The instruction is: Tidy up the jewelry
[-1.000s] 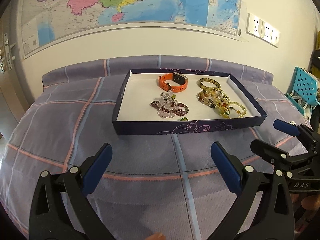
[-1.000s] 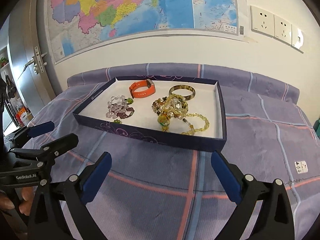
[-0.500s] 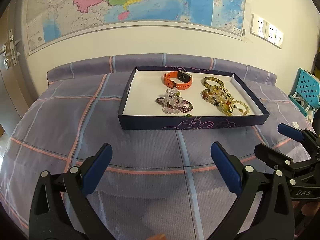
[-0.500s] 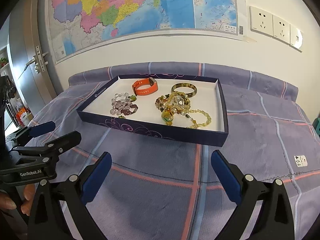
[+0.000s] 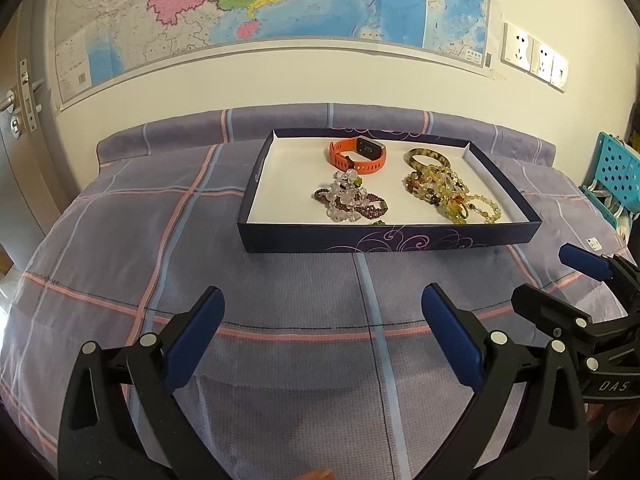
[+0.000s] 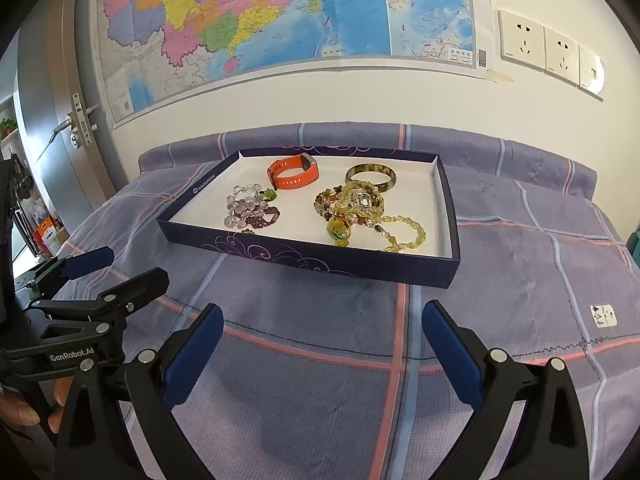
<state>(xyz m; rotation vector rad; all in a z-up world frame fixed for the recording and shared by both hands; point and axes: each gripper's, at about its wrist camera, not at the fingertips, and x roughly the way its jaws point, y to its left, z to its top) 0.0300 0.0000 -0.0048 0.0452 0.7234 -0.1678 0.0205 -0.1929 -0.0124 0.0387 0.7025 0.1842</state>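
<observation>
A dark blue shallow box (image 5: 280, 240) (image 6: 450, 216) with a white inside lies on the purple plaid bed. In it are an orange watch (image 5: 358, 155) (image 6: 293, 171), a brown bangle (image 5: 426, 157) (image 6: 371, 173), a pile of yellow-green bead bracelets (image 5: 450, 196) (image 6: 360, 212) and a pile of clear and purple bead bracelets (image 5: 348, 200) (image 6: 250, 210). My left gripper (image 5: 322, 334) (image 6: 116, 270) is open and empty, short of the box. My right gripper (image 6: 322, 340) (image 5: 560, 276) is open and empty, also short of the box.
The bed (image 5: 120, 240) meets a wall with a map (image 5: 280, 0) and sockets (image 6: 548, 52). A door with a handle (image 6: 76, 120) is on the left. A teal perforated crate (image 5: 616, 176) stands at the right of the bed.
Both grippers have drawn back and risen a little, so the box looks smaller and farther. The jewelry has not moved. Both grippers stay open.
</observation>
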